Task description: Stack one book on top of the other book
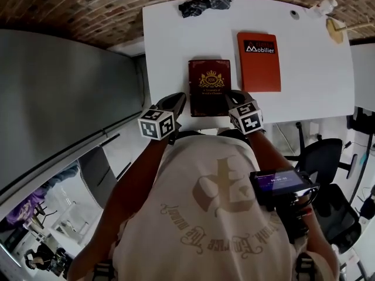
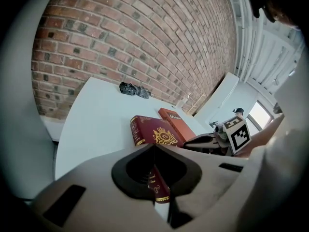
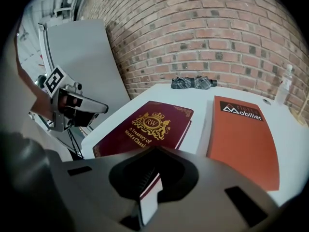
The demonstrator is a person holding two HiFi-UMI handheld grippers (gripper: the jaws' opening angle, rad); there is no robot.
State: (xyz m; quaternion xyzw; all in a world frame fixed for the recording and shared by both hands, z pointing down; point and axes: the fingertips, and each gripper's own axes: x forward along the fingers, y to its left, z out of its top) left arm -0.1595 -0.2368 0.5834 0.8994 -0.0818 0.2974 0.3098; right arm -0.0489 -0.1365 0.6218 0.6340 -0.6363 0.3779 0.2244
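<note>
Maroon book [image 1: 209, 88] lay flat on the white worktop [image 1: 164, 51], cover up. It was just ahead of both hand-held grippers, with its near edge by their tips. Hardcover, deep red, smooth with a slight sheen. It carried a gold crest with a crown and the letters "RW", gold corner ornaments and gilt bands on the spine. Gold lettering under the crest read "A Treasury of World's Classi…"; the rest ran out of sight.

Orange book [image 1: 258, 61] lay flat beyond the right hand-held gripper [image 1: 234, 96] and to its right. It sat near the maroon book, with a strip of bare worktop between them. It was thin, with a matte plain cover. A black label at its far end read "Mobilier" in white, with a white triangle mark.

Left hand-held gripper [image 1: 179, 98] sat at the maroon book's near left corner, jaws closed tip to tip with nothing between them. The right one sat at the near right corner, jaws likewise together; the book's corner showed through the gap behind the tips.

Far ahead, a dark grey checked bundle [image 1: 206, 3] lay at the worktop's back edge. A red brick wall [image 3: 231, 33] with rough mortar lines stood behind.
</note>
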